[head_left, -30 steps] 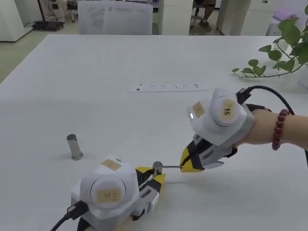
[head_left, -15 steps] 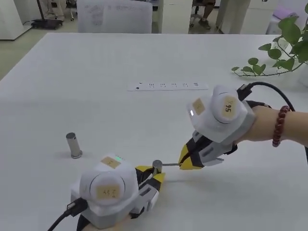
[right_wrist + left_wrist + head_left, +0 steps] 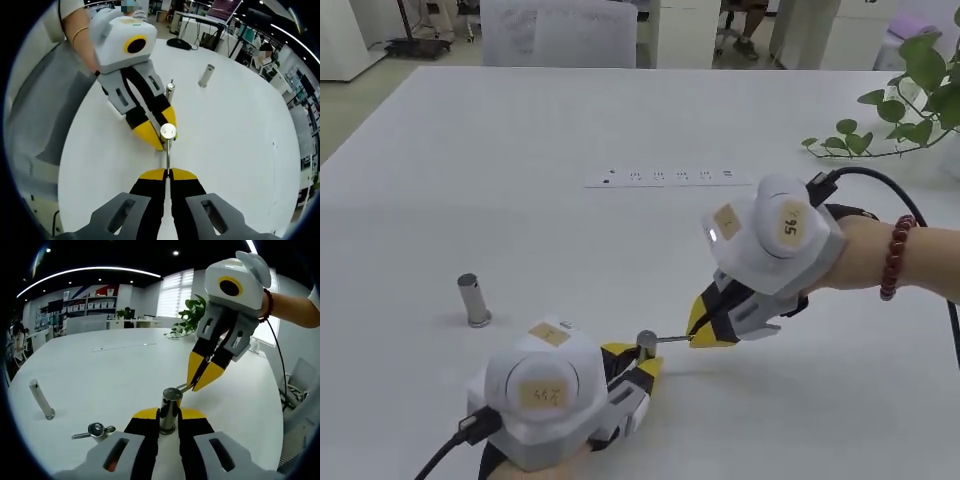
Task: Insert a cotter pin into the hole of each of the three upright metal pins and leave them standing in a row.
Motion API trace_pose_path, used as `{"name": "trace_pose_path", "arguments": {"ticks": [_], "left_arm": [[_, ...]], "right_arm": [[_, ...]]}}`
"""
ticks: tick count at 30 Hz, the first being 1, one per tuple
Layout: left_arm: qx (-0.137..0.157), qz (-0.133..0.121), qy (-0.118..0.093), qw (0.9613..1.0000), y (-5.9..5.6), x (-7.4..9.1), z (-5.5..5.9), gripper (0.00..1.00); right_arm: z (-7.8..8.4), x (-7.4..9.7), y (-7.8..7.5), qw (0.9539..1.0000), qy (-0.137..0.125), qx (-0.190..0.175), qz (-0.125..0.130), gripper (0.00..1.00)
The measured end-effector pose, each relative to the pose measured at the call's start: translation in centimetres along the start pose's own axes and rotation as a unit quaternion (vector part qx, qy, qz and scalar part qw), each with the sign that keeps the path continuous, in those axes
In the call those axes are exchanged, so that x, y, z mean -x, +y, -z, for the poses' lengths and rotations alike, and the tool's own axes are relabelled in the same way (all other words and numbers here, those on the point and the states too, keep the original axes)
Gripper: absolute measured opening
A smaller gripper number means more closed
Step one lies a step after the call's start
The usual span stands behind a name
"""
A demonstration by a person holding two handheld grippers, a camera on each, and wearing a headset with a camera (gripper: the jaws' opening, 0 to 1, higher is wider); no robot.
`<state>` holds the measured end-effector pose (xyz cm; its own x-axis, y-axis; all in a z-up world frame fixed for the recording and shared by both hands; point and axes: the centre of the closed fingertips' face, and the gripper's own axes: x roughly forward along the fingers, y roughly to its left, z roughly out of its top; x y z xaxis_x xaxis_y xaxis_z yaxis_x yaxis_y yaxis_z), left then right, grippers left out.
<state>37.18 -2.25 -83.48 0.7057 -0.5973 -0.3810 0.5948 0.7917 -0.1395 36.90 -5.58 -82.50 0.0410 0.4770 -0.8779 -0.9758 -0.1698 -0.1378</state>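
Your left gripper (image 3: 638, 370) clamps upright metal pin (image 3: 170, 407) on white table (image 3: 620, 130). Your right gripper (image 3: 705, 333) pinches cotter pin (image 3: 168, 155), tip at pin's head. Well apart stands spare pin (image 3: 473, 300). Power strip (image 3: 670, 179), plant (image 3: 910, 90) behind; office beyond.

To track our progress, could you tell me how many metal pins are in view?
3: first pin clamped in the left gripper; second pin standing alone beyond; third pin beside that gripper, apparently with a cotter pin through it.
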Motion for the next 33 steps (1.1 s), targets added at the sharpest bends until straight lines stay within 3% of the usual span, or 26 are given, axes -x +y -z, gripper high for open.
{"name": "trace_pose_path", "arguments": {"ticks": [10, 21, 33], "left_arm": [[-0.004, 0.000, 0.001, 1.0000, 0.1, 0.0, 0.1, 0.12], [-0.003, 0.002, 0.003, 1.0000, 0.1, 0.0, 0.1, 0.12], [-0.004, 0.003, 0.003, 1.0000, -0.1, 0.0, 0.1, 0.12]], "right_arm": [[-0.6, 0.2, 0.3, 0.9990, -0.025, -0.037, -0.008, 0.04], [-1.4, -0.1, 0.2, 0.9993, -0.028, -0.023, -0.004, 0.04], [-2.1, -0.3, 0.3, 0.9988, -0.034, -0.035, -0.002, 0.04]]}}
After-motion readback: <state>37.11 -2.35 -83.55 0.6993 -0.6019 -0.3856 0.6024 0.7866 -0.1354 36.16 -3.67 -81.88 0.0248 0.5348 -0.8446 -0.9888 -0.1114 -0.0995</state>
